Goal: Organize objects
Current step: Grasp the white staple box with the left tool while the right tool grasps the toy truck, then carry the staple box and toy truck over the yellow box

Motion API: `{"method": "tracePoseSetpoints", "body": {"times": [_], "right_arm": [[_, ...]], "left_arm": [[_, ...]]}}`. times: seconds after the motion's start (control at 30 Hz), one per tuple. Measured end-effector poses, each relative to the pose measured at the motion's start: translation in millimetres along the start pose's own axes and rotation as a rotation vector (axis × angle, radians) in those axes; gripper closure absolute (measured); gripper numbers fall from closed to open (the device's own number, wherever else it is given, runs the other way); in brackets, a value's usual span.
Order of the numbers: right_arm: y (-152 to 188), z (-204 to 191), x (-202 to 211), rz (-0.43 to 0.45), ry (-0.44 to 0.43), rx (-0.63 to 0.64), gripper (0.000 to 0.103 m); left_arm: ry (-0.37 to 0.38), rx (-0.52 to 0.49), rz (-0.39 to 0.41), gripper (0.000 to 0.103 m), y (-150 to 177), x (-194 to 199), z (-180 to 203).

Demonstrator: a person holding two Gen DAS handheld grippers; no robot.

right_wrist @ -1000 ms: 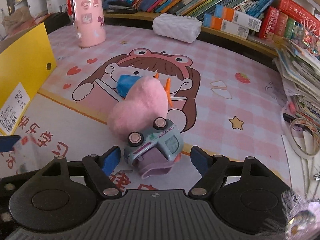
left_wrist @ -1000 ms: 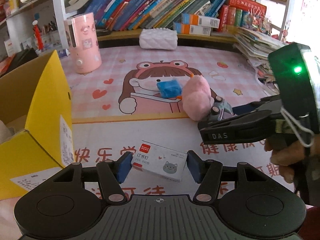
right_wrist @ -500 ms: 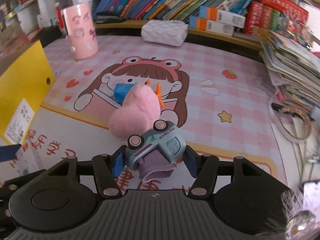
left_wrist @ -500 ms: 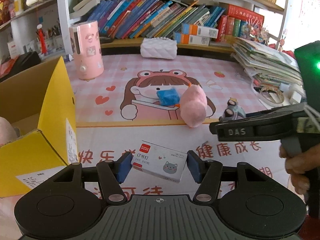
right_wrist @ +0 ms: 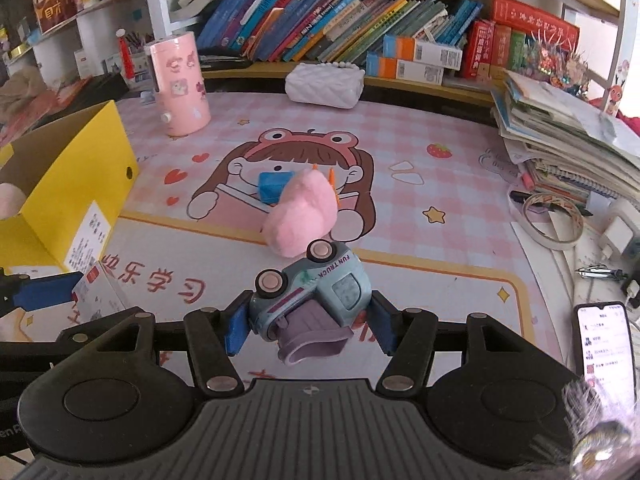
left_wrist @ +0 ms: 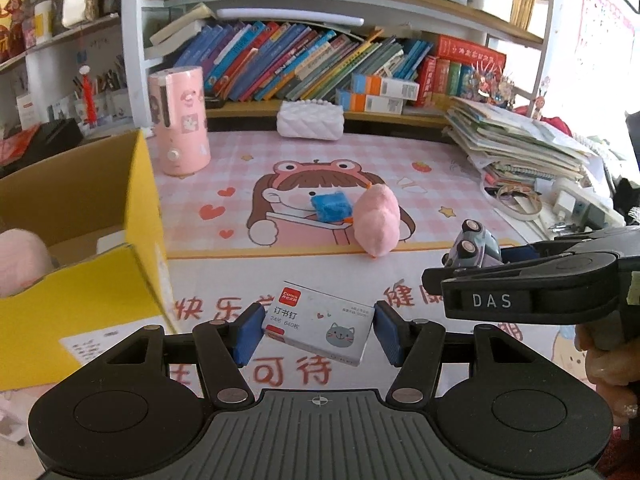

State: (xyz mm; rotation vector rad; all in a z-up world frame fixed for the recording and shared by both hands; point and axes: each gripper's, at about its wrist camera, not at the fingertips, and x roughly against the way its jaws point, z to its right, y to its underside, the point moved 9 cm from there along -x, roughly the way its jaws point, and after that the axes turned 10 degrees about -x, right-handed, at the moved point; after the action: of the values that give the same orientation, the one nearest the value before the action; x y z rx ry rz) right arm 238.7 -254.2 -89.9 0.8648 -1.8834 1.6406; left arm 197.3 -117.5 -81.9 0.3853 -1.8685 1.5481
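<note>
My left gripper (left_wrist: 318, 330) is shut on a white staple box (left_wrist: 320, 330) with a cat picture, held above the desk mat. My right gripper (right_wrist: 310, 326) is shut on a light blue toy truck (right_wrist: 310, 298), lifted off the mat on its side; the truck also shows in the left wrist view (left_wrist: 474, 246). A pink plush toy (right_wrist: 302, 214) and a blue block (right_wrist: 274, 186) lie on the cartoon mat. An open yellow cardboard box (left_wrist: 92, 240) stands at the left with a pink plush (left_wrist: 20, 260) inside.
A pink cylinder container (left_wrist: 178, 120) and a white quilted pouch (left_wrist: 311, 119) stand at the back. Books fill the shelf behind. A stack of papers (right_wrist: 568, 136), a tape roll (right_wrist: 552, 222) and a phone (right_wrist: 606, 350) lie at the right.
My right gripper closed on the toy truck and lifted it. My left gripper rose and pulled back with the staple box still in it.
</note>
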Motion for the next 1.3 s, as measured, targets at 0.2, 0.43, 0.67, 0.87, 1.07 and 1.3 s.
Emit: {"method": "tracePoseSetpoints", "body": {"times": [0.2, 0.43, 0.67, 0.87, 1.07, 1.3], "right_arm": [[17, -26, 17, 0.002, -0.006, 0.018, 0.046], [45, -70, 39, -0.007, -0.022, 0.062, 0.046], [72, -112, 56, -0.020, -0.049, 0.107, 0.046], [88, -141, 65, -0.026, -0.061, 0.124, 0.046], [102, -164, 72, -0.034, -0.079, 0.134, 0.046], [117, -189, 78, -0.046, -0.110, 0.147, 0.046]], "left_arm": [[-0.009, 0.021, 0.019, 0.045, 19, 28, -18], [-0.036, 0.061, 0.026, 0.045, 45, 64, -47], [-0.058, 0.097, 0.022, 0.045, 71, 92, -75], [-0.072, 0.109, 0.026, 0.045, 87, 110, -95], [-0.082, 0.107, 0.027, 0.045, 99, 125, -109], [-0.105, 0.110, 0.027, 0.045, 115, 144, -124]]}}
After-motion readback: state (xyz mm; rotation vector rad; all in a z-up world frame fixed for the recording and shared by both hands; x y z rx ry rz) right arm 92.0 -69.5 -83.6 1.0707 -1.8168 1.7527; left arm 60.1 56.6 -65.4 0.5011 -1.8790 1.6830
